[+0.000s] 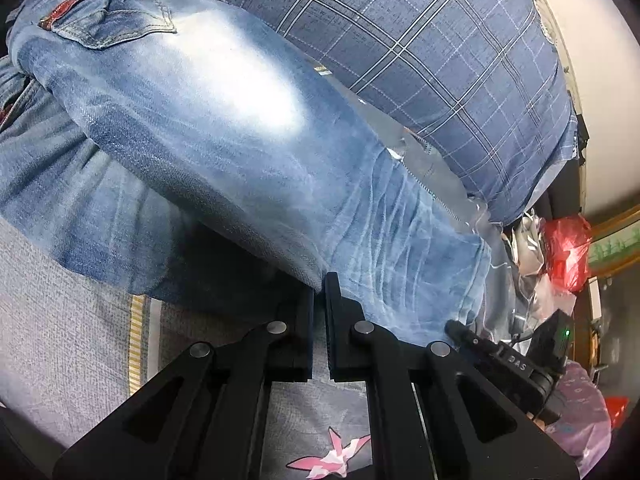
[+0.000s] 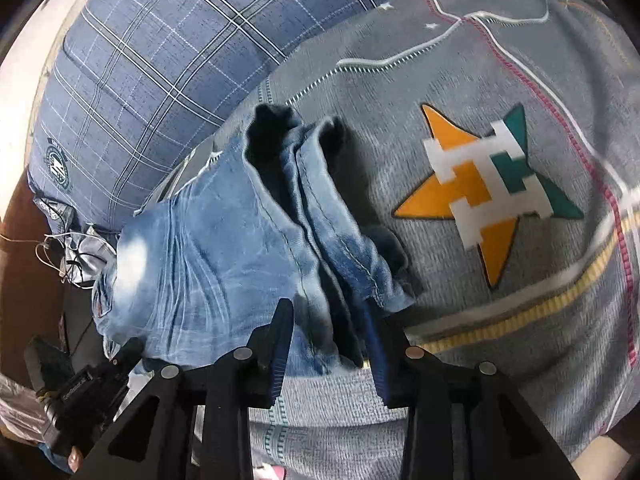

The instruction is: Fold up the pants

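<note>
The jeans (image 1: 224, 128) lay on the bedspread (image 2: 500, 280) beside a plaid pillow (image 1: 420, 48). The left gripper (image 1: 319, 304), fingers nearly together, pinched a folded edge. The right gripper (image 2: 326, 320), fingers spread, straddled the hems, probably to carry both ends over together.

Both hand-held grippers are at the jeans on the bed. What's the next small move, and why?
Probably close the right hand-held gripper on the bunched leg hems: its jaws stand open with denim between them, while the left hand-held gripper looks already shut on the jeans edge. With both ends held, the legs could be carried toward the waistband over the grey bedsheet.
</note>
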Available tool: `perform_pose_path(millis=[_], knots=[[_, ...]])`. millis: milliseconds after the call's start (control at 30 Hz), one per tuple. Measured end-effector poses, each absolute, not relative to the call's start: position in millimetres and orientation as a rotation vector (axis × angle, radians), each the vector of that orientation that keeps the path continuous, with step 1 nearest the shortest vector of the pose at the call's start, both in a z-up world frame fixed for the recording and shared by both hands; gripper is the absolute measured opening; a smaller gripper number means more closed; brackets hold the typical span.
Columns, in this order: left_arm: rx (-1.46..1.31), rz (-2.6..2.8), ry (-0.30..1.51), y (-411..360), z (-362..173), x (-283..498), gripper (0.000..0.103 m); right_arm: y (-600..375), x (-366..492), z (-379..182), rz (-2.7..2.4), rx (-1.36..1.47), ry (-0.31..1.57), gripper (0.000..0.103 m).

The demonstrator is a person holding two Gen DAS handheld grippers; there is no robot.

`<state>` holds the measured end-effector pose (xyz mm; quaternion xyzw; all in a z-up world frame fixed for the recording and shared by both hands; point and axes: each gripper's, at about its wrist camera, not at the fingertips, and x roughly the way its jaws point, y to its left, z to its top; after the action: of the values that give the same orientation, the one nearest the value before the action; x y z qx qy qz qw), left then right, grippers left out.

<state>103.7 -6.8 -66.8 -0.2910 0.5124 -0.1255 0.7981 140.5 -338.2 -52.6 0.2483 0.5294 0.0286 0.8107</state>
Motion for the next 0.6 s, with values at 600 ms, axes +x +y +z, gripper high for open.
perform_pose_path(millis=[600], knots=[[-0.625, -0.34, 1.205, -32, -86, 101, 0.004, -369, 131, -21, 0.132, 0.674, 0.925, 0.006]])
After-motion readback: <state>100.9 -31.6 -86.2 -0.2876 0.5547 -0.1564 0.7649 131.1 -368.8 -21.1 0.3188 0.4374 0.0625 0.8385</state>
